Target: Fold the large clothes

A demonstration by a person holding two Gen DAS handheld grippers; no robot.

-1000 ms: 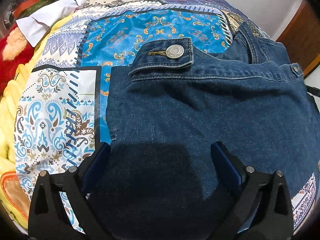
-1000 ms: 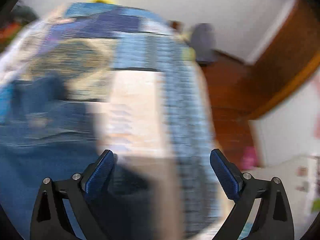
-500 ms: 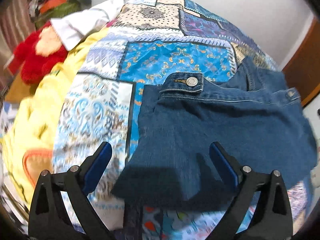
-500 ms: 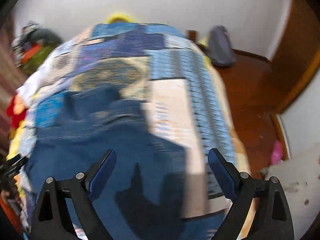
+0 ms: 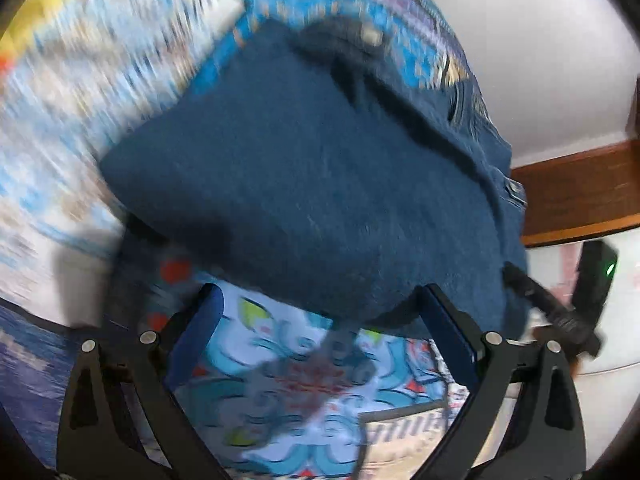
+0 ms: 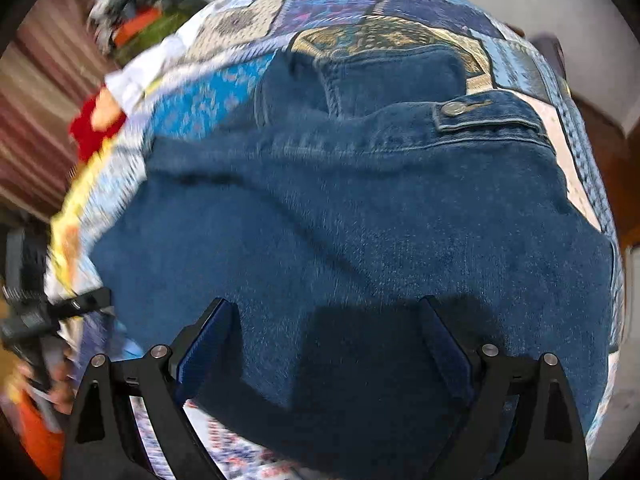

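Plainly, jeans [image 6: 360,220] cover bedspread [image 6: 360,8].

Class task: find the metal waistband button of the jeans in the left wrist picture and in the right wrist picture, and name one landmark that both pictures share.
Left wrist: metal button near the top, right of centre, blurred, on the jeans.
Right wrist: button upper right, sharp, on the waistband tab.
Shared landmark: the bright blue patterned patch of the quilt beside the waistband.
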